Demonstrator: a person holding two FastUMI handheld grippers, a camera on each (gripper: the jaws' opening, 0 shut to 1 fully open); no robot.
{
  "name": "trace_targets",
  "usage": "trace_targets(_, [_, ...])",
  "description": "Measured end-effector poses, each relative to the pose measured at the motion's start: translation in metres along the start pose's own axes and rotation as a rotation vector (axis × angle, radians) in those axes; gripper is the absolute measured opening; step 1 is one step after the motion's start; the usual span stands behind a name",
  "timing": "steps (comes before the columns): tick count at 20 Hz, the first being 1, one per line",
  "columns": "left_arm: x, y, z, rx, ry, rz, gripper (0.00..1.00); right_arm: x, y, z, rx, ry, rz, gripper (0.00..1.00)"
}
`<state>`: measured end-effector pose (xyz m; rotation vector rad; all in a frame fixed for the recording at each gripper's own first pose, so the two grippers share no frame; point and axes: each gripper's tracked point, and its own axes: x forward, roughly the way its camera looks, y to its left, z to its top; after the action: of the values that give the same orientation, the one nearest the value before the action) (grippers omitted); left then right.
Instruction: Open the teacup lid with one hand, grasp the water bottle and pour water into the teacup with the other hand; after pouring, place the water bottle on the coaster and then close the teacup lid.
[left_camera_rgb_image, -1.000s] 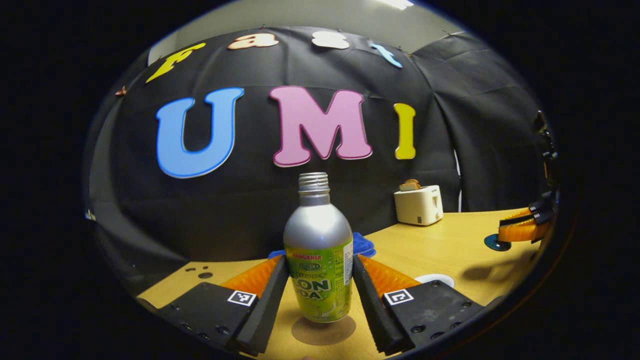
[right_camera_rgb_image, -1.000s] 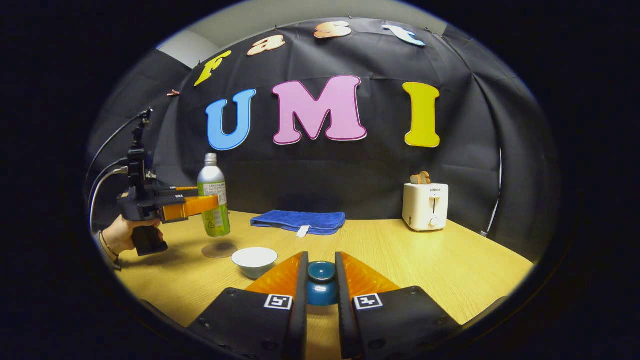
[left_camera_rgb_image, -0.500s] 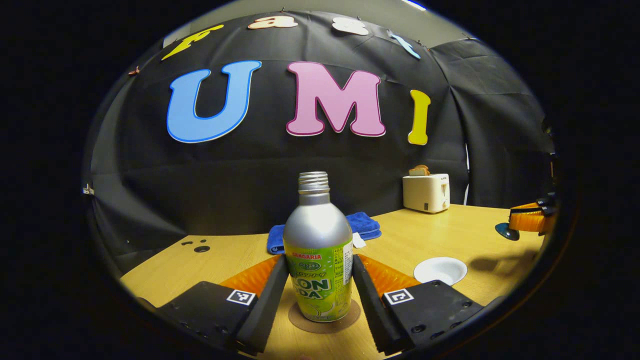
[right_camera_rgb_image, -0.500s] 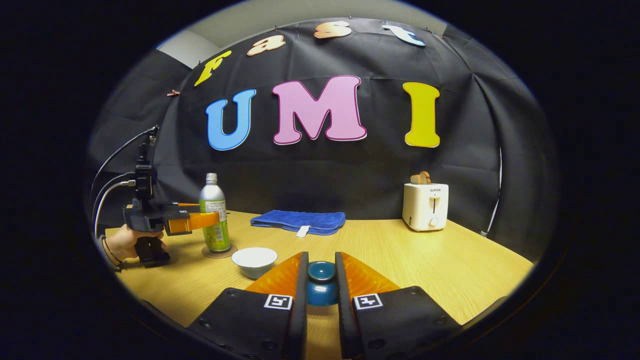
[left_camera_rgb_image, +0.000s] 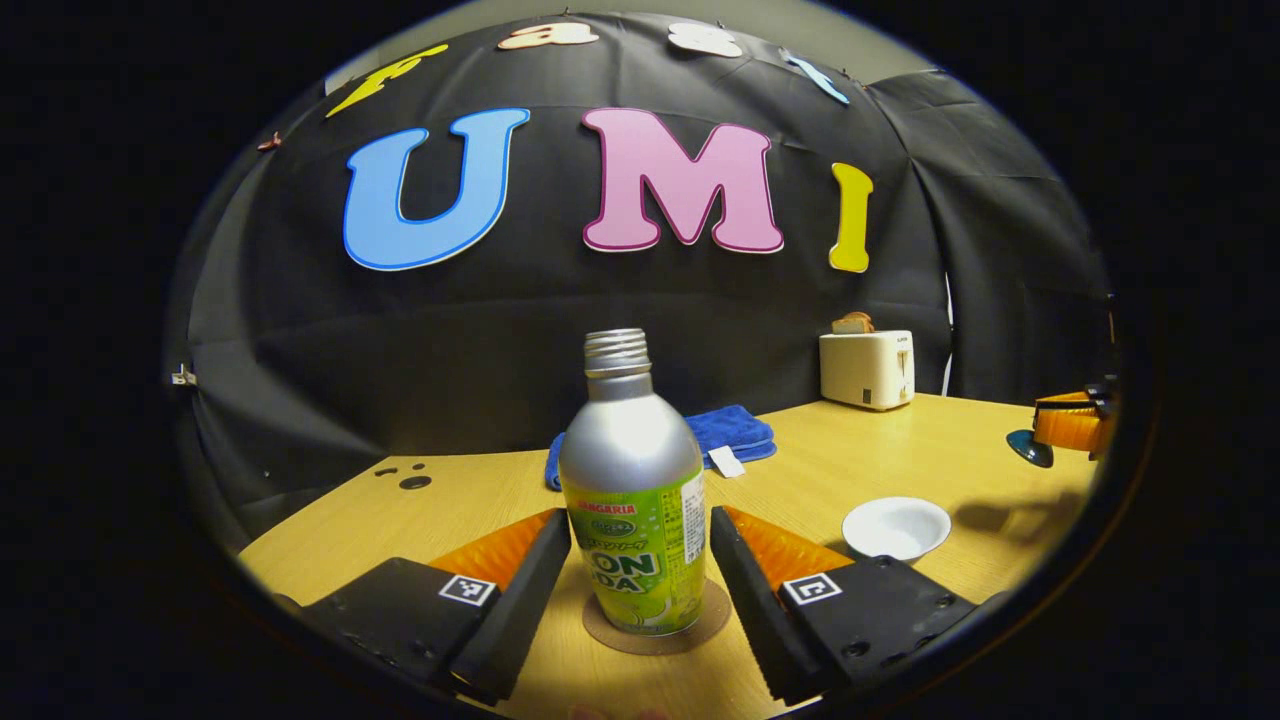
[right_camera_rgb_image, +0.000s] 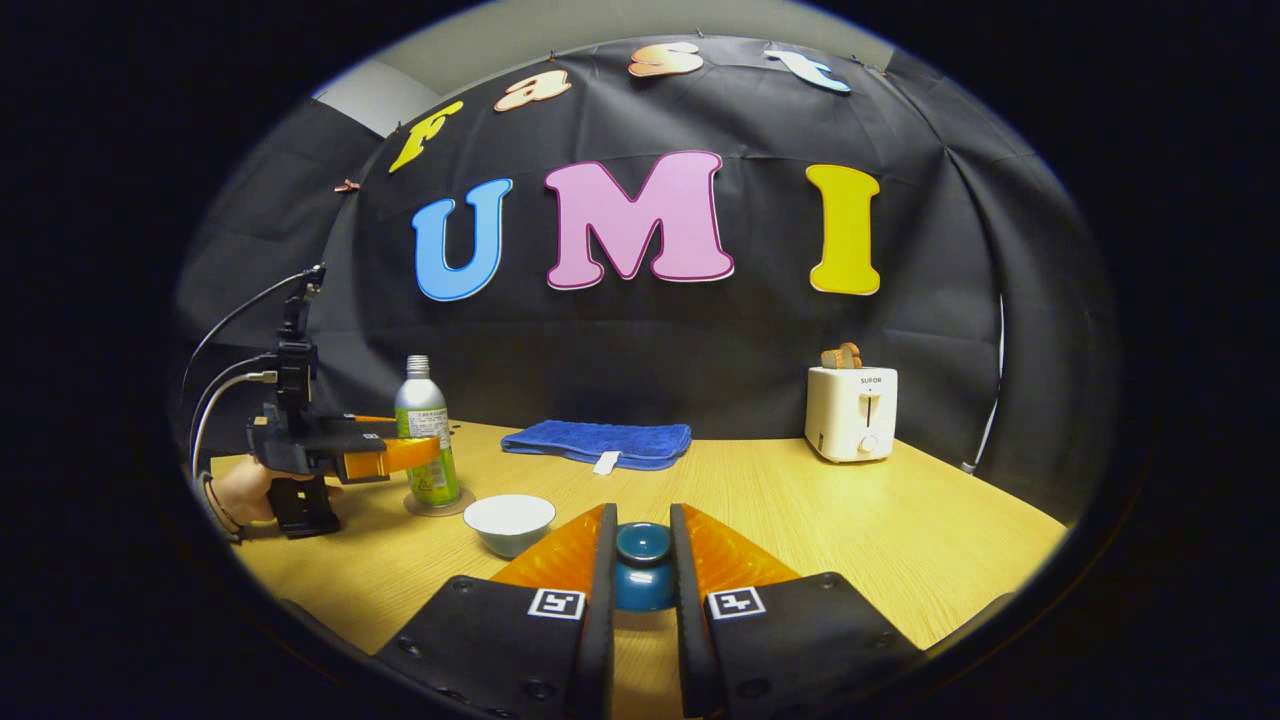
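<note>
standing on one coaster (left_camera_rgb_image: 655, 628), one bottle (left_camera_rgb_image: 632, 505), one teacup (left_camera_rgb_image: 895, 527)

Right tongs clamped on teacup lid, bottle parked on coaster

Right tongs (right_camera_rgb_image: 641, 570) hold the blue teacup lid (right_camera_rgb_image: 643, 568) between both fingers, above the bench (right_camera_rgb_image: 900, 530). White teacup (right_camera_rgb_image: 509, 522) sits open on the bench, just left of the tongs. Further left, water bottle (right_camera_rgb_image: 426, 432) stands upright on the round coaster (right_camera_rgb_image: 432, 504). Left tongs (right_camera_rgb_image: 400, 452), held by a hand (right_camera_rgb_image: 243, 492), flank the bottle at mid-height; can't tell if the fingers touch it. Blue towel (right_camera_rgb_image: 598, 443) lies at the back, toaster (right_camera_rgb_image: 851, 412) at the right.
</note>
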<state>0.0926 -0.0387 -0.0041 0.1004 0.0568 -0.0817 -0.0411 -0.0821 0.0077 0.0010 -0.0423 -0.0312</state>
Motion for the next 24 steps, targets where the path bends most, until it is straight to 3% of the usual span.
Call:
trace_targets(4, [-0.029, 0.006, 0.012, 0.021, -0.025, 0.041, 0.92, 0.006, 0.022, -0.001, 0.003, 0.002, 0.067, 0.30])
trace_targets(9, [-0.078, 0.013, 0.006, -0.043, -0.040, 0.075, 0.93, 0.026, 0.064, 0.007, 0.041, -0.032, 0.164, 0.30])
trace_targets(14, [-0.101, 0.015, -0.002, -0.019, -0.054, 0.113, 0.93, 0.053, 0.103, -0.005, 0.004, 0.013, 0.248, 0.30])
trace_targets(20, [-0.100, 0.026, -0.005, -0.096, -0.053, 0.113, 0.93, 0.079, 0.115, -0.009, -0.001, 0.026, 0.251, 0.30])
trace_targets(24, [-0.100, 0.031, -0.006, -0.093, -0.052, 0.124, 0.95, 0.090, 0.118, -0.022, -0.020, 0.106, 0.243, 0.30])
